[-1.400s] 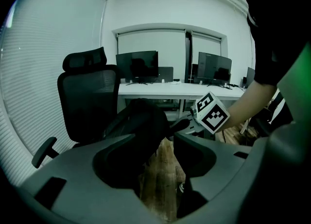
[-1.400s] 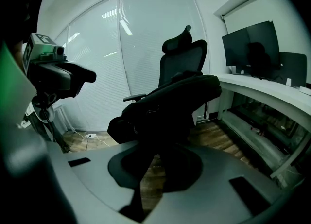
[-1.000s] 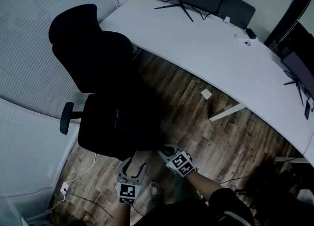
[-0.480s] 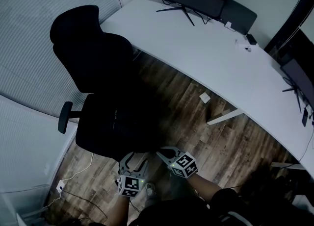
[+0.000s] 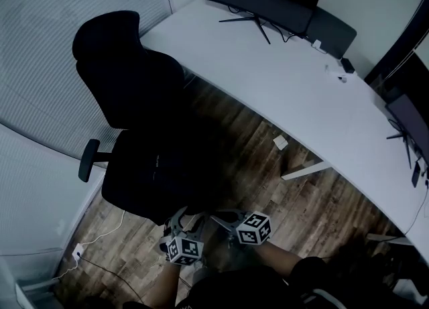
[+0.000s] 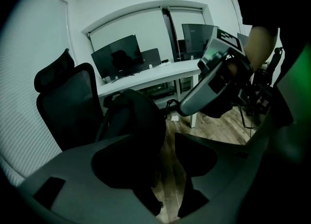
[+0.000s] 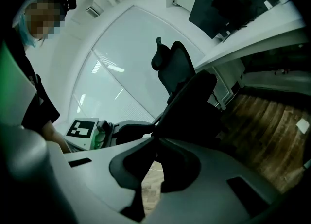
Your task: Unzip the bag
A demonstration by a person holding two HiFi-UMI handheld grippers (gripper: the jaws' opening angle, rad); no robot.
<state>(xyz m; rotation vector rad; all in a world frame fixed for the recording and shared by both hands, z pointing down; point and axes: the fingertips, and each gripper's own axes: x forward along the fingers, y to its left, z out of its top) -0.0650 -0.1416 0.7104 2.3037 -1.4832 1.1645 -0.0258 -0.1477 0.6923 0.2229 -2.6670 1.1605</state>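
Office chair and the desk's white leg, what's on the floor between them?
One small white object on otherwise bare wood floor, seen in the head view.

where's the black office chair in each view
Head view: black office chair at the left, from upper left down to centre.
Left gripper view: at the left, headrest at its top.
Right gripper view: upper centre.
Shared landmark: the white desk beside the chair.

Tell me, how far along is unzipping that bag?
Nothing looks done yet: the dark bag sits on the chair, its zip too dim to see. In hand: left gripper, jaws just opened, empty, points at it; right gripper is shut. All unzipping remains.
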